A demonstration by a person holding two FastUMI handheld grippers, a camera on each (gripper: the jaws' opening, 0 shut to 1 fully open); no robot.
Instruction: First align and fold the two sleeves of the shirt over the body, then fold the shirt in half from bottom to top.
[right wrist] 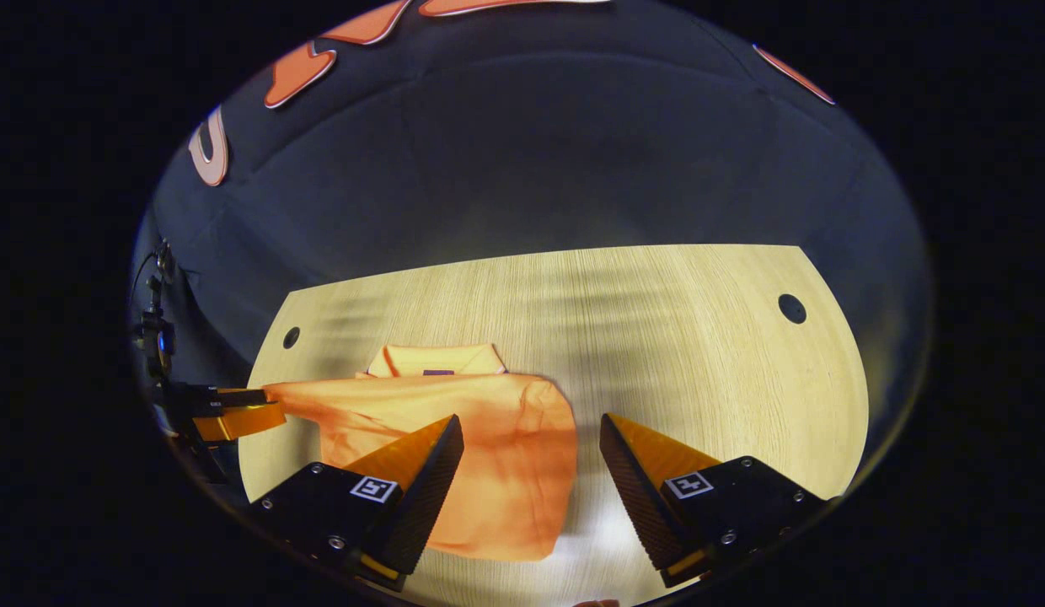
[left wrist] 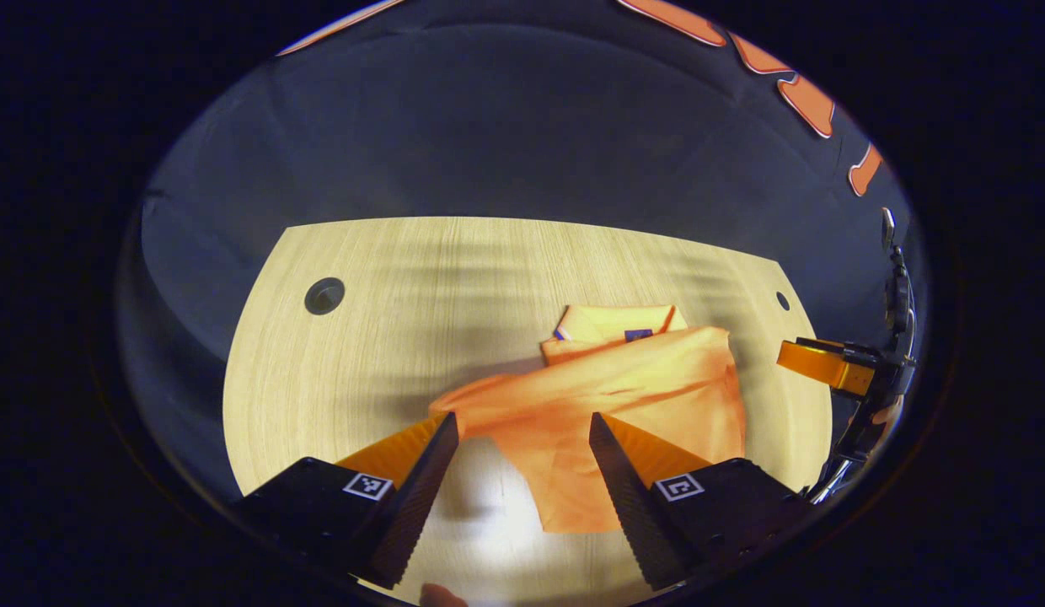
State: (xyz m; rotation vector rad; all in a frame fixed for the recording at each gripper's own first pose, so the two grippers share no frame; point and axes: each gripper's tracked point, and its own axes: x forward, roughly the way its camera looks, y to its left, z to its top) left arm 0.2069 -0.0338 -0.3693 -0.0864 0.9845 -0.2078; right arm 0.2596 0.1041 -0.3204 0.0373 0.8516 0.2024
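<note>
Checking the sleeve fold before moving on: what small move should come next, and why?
Probably close the open left tongs on the sleeve end and bring it back over the shirt: it juts past the body onto the table.

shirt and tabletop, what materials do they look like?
Shirt: thin woven orange fabric, matte, likely cotton or a blend; it creases softly and drapes flat. Table: light wood-grain surface, probably laminate over board; fine straight grain lines, smooth low sheen, round cable holes.
</note>
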